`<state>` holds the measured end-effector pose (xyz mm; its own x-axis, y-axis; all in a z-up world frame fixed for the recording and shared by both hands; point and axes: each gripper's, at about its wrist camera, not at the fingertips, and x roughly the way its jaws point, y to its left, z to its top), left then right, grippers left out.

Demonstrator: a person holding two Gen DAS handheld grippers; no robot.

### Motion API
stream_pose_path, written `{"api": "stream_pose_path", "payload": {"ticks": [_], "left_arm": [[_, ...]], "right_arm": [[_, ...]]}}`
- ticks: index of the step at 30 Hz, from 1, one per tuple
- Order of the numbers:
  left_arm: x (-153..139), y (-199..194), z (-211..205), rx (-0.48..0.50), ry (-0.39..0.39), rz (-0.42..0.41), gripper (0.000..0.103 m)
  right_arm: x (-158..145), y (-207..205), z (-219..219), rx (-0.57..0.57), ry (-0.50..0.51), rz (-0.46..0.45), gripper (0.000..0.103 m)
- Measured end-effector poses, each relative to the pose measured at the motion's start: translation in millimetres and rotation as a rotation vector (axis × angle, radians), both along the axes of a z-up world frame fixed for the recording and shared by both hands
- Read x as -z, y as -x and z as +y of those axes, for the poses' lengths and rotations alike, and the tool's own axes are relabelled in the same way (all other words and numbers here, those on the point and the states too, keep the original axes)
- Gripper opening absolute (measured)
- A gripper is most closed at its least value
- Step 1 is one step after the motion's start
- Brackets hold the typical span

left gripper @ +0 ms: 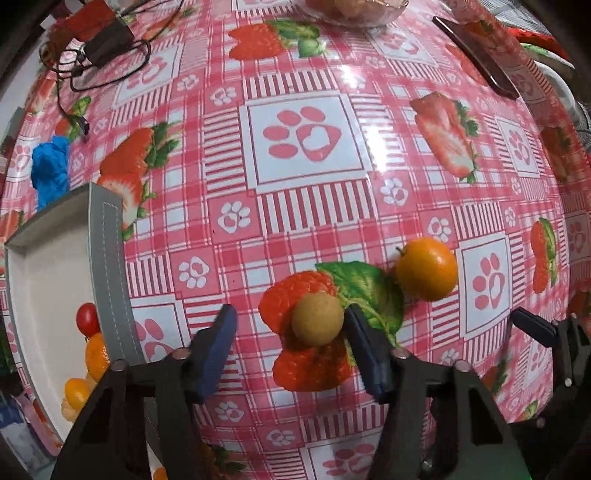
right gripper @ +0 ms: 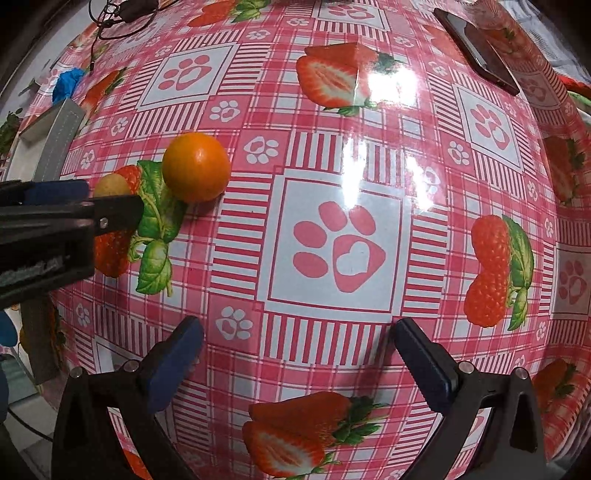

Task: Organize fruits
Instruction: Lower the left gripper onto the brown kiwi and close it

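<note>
A small tan round fruit [left gripper: 317, 319] lies on the strawberry-print tablecloth between the open fingers of my left gripper [left gripper: 290, 321], close to the right finger. An orange fruit [left gripper: 426, 268] lies just beyond it to the right. Both also show in the right wrist view, the tan fruit [right gripper: 110, 185] and the orange [right gripper: 195, 167], with the left gripper [right gripper: 79, 201] around the tan one. My right gripper [right gripper: 297, 334] is open and empty over bare tablecloth. A grey tray [left gripper: 107, 258] at the left holds a cherry tomato [left gripper: 87, 319] and orange fruits [left gripper: 96, 356].
A glass bowl [left gripper: 356, 16] with fruit stands at the far edge. A dark phone [left gripper: 476, 57] lies far right. A black adapter with cables [left gripper: 107, 44] and a blue object [left gripper: 50, 171] are far left. The right gripper's finger [left gripper: 533, 326] shows at the right.
</note>
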<state>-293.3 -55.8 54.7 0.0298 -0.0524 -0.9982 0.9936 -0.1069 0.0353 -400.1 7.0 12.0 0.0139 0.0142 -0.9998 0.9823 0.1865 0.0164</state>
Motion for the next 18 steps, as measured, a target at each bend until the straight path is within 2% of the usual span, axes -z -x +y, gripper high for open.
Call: {"api": "stream_pose_path", "payload": {"ticks": [1, 3, 5, 9, 10, 12, 16, 18], "left_arm": [[0, 0, 1, -0.004, 0.007, -0.001, 0.052], [-2, -4, 3, -0.024, 0.009, -0.002, 0.037], [-2, -10, 7, -0.051, 0.000, 0.000, 0.030], [-3, -30, 26, -0.089, -0.012, 0.011, 0.032], [-2, -32, 29, -0.089, -0.011, 0.007, 0.036], [3, -35, 33, -0.089, -0.021, 0.004, 0.079], [10, -46, 39, -0.118, -0.030, 0.007, 0.085], [15, -50, 38, -0.111, -0.034, 0.002, 0.091]], "right_arm": [[1, 1, 1, -0.002, 0.003, -0.001, 0.103], [3, 1, -2, -0.006, 0.007, -0.002, 0.103], [3, 1, -1, -0.010, 0.009, -0.002, 0.103], [2, 0, -1, -0.016, 0.007, -0.003, 0.103], [3, 1, -2, -0.017, 0.007, -0.003, 0.103], [3, 1, -2, -0.019, 0.012, -0.004, 0.103], [2, 1, -1, -0.021, 0.019, -0.006, 0.103], [3, 1, -1, -0.021, 0.016, -0.006, 0.103]]}}
